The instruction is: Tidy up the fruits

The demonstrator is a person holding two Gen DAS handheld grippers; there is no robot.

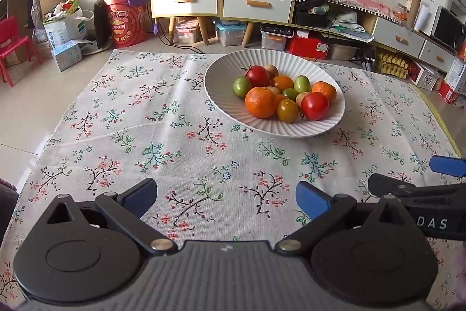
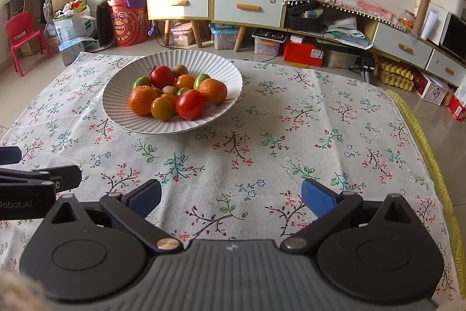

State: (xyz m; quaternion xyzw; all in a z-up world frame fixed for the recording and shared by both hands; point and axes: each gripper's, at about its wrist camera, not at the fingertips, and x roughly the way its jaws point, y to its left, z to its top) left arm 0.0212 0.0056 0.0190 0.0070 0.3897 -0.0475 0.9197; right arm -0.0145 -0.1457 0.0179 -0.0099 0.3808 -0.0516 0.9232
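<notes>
A flowered cloth (image 1: 174, 136) covers the whole working surface, spread flat with a few soft creases. On it, toward the far side, sits a wide white ribbed bowl (image 1: 221, 72), right of centre in the left wrist view and left of centre in the right wrist view. All the fruit lies heaped inside it; none is on the cloth.

The largest pieces are two oranges: one at the near left of the heap (image 1: 260, 102), one at the far right (image 1: 324, 90). Their skin is firm and slightly rough, so they should grip well across the widest part, though they probably need nearly the full spread of the jaws. Next come two red tomatoes, far (image 1: 257, 75) and near (image 1: 314, 106), and a yellowish one (image 1: 287, 110) between the near orange and the near red. These look smooth, slippery and easily bruised; a light squeeze across the middle seems wise. Smallest are the green fruits (image 1: 241, 86) and brownish ones tucked in the gaps, light but crowded by their neighbours.

The left gripper (image 1: 226, 198) hangs low over the near cloth, jaws spread wide and holding nothing. The right gripper (image 2: 231, 198) is the same: wide apart, empty, well short of the bowl.
</notes>
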